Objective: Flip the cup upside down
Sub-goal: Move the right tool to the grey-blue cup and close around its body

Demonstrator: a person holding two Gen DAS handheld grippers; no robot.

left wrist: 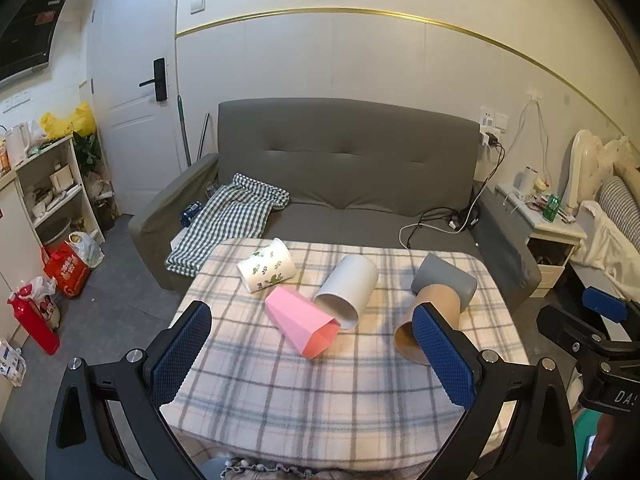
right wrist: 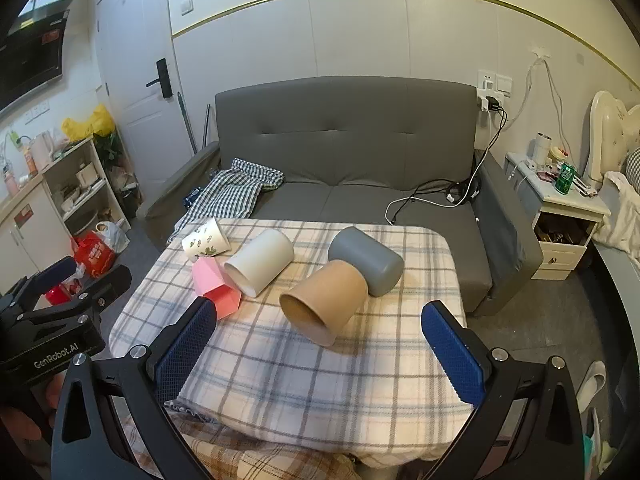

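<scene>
Several cups lie on their sides on a plaid-covered table [left wrist: 320, 400] [right wrist: 320, 380]: a white leaf-print cup [left wrist: 266, 266] [right wrist: 205, 239], a pink faceted cup [left wrist: 300, 322] [right wrist: 216, 286], a white cup [left wrist: 348, 286] [right wrist: 260, 262], a tan cup [left wrist: 430, 314] [right wrist: 324, 302] and a grey cup [left wrist: 444, 278] [right wrist: 366, 260]. My left gripper [left wrist: 312, 340] is open and empty above the table's near half. My right gripper [right wrist: 320, 340] is open and empty just in front of the tan cup's mouth.
A grey sofa [left wrist: 344, 168] [right wrist: 344, 148] stands behind the table with a checked cloth [left wrist: 236, 216] and cables [right wrist: 440, 196] on it. A shelf unit [left wrist: 52, 192] and bags are on the left. A nightstand [right wrist: 568, 220] and a bed are on the right.
</scene>
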